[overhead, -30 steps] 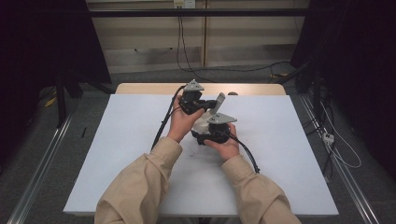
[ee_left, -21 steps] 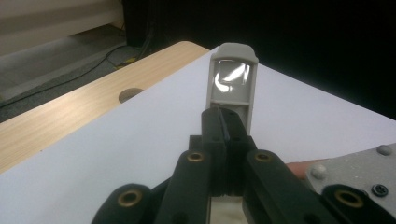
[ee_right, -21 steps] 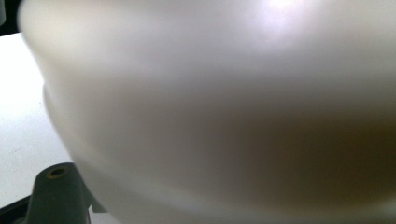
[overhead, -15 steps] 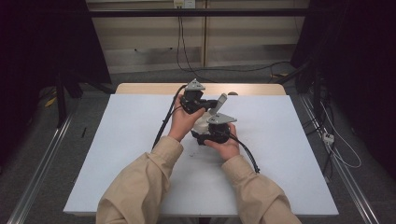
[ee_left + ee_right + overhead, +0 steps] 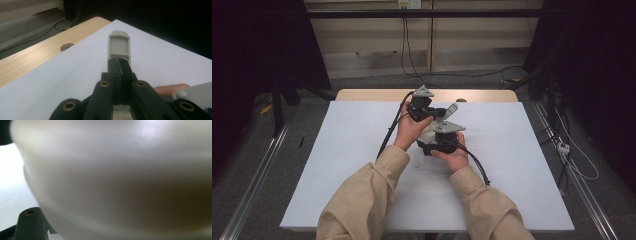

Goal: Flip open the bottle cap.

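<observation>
Up near the far middle of the white table [image 5: 337, 165], the person holds both grippers close together. Seen along its own black jaws, the left gripper [image 5: 119, 65] is clamped on a flat grey lever-like piece [image 5: 119, 46] that sticks out past the fingertips over the white surface. Just beside it, the right gripper [image 5: 443, 137] sits over a pale, rounded white container [image 5: 120, 177], pressed so close to its camera that it blurs; the jaws are clenched, though what they pinch cannot be told.
</observation>
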